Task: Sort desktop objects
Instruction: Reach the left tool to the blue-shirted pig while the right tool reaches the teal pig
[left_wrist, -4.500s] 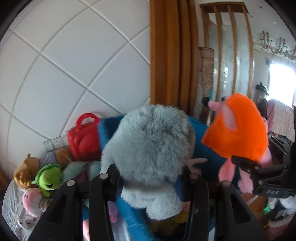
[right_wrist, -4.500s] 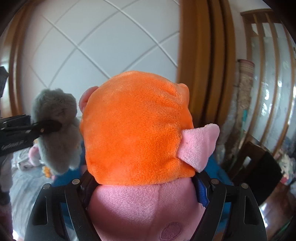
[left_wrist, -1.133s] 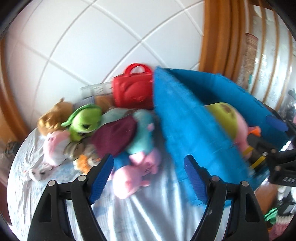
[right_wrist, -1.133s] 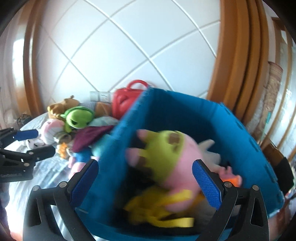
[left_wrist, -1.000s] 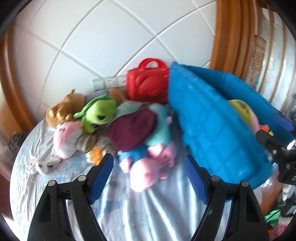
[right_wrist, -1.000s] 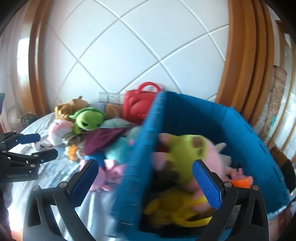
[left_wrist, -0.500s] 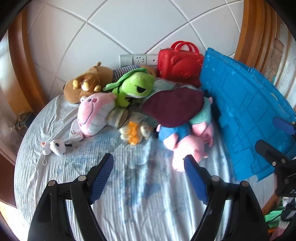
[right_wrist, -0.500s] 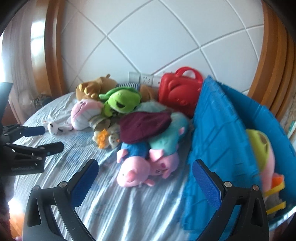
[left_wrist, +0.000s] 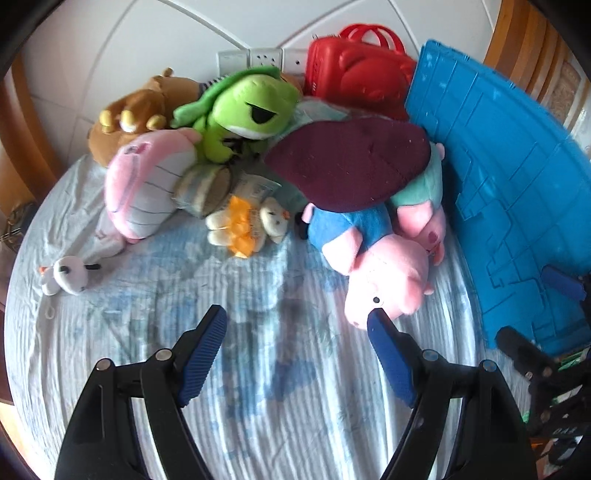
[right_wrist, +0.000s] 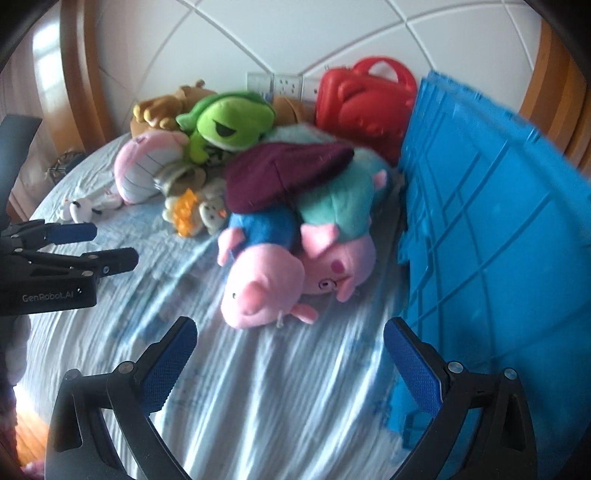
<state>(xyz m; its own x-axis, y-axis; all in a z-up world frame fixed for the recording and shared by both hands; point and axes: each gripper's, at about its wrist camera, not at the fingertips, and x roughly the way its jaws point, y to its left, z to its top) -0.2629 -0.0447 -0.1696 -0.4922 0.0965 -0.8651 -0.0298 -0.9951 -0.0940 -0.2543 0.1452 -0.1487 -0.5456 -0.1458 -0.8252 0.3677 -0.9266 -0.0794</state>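
A heap of plush toys lies on a round table with a pale blue cloth (left_wrist: 258, 387). Nearest are two pink pigs (left_wrist: 388, 284) (right_wrist: 266, 291), one in a blue top, one in teal (right_wrist: 340, 206). A maroon plush (left_wrist: 351, 162) lies over them. Behind sit a green frog (left_wrist: 247, 107), a pink whale (left_wrist: 144, 184), a brown bear (left_wrist: 129, 114) and a small orange-and-white toy (left_wrist: 243, 225). My left gripper (left_wrist: 295, 321) is open and empty above the cloth, just short of the pig's snout. My right gripper (right_wrist: 290, 332) is open and empty, close in front of the pigs.
A blue crate (left_wrist: 517, 192) (right_wrist: 498, 240) stands on the right, its ribbed wall facing me. A red toy case (left_wrist: 358, 74) leans against the white wall behind. A tiny white toy (left_wrist: 62, 277) lies alone at the left. Wall sockets (left_wrist: 255, 59) sit behind the frog.
Both grippers, earlier shut on a grey and an orange plush over the crate, are now empty. They swung left off the crate and sank toward the toy heap.
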